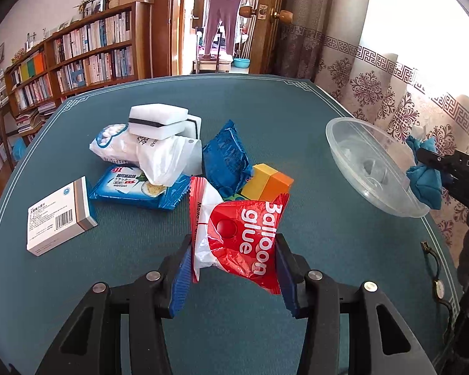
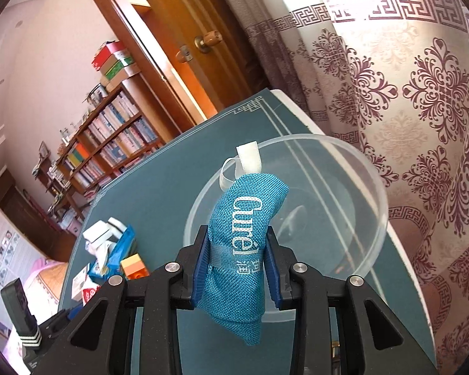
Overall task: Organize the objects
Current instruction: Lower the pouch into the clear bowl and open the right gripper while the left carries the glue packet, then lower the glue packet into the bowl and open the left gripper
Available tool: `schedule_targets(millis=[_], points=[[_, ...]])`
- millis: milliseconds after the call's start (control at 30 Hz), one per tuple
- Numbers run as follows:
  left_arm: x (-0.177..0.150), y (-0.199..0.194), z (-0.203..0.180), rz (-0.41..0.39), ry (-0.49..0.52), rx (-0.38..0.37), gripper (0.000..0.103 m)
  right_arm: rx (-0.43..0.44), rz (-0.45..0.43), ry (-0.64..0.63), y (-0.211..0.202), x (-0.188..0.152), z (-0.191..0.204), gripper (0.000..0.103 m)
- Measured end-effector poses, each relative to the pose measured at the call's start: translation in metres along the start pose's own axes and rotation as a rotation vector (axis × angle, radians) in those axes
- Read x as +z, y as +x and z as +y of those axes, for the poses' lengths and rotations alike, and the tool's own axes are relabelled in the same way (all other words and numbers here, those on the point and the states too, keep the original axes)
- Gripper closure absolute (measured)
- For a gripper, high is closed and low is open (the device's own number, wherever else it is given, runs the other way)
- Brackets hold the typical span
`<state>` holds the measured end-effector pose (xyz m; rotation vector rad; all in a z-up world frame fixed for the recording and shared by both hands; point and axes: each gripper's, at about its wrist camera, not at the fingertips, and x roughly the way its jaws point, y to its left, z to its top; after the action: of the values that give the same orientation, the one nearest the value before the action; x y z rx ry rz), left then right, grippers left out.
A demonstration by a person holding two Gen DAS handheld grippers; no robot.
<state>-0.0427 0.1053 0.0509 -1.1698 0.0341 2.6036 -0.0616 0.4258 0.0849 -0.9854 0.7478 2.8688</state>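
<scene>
My left gripper (image 1: pixel 234 250) is shut on a red "Balloon glue" packet (image 1: pixel 237 234), held just above the teal table mat (image 1: pixel 297 143). My right gripper (image 2: pixel 237 250) is shut on a blue woven Curel pouch (image 2: pixel 244 240) with a white ribbon loop, held over the near rim of a clear plastic bowl (image 2: pixel 369 193). In the left wrist view the bowl (image 1: pixel 369 168) sits at the table's right edge, with the right gripper (image 1: pixel 434 172) and pouch (image 1: pixel 425 184) beside it.
A pile lies mid-table: white sponges (image 1: pixel 159 118), a white bag (image 1: pixel 140 150), a blue cracker pack (image 1: pixel 137 187), a blue wrapper (image 1: pixel 225 159), a yellow-orange block (image 1: pixel 265 181), a white box (image 1: pixel 59 215). Glasses (image 1: pixel 434 268) lie at the right edge. Bookshelves and curtain stand behind.
</scene>
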Motion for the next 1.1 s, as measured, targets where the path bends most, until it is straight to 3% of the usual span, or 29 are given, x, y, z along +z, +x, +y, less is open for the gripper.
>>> schedule_targets(millis=[200, 500, 1100], points=[[0.005, 0.002, -0.016, -0.001, 0.025, -0.013, 0.052, -0.084, -0.024, 0.024, 0.005, 0.006, -0.021, 0.068], [0.019, 0.01, -0.048, -0.007, 0.075, -0.069, 0.052, -0.123, -0.046, 0.032, 0.002, 0.008, -0.031, 0.061], [0.07, 0.047, -0.141, -0.045, 0.213, -0.216, 0.051, -0.131, -0.06, 0.051, -0.007, 0.011, -0.036, 0.061]])
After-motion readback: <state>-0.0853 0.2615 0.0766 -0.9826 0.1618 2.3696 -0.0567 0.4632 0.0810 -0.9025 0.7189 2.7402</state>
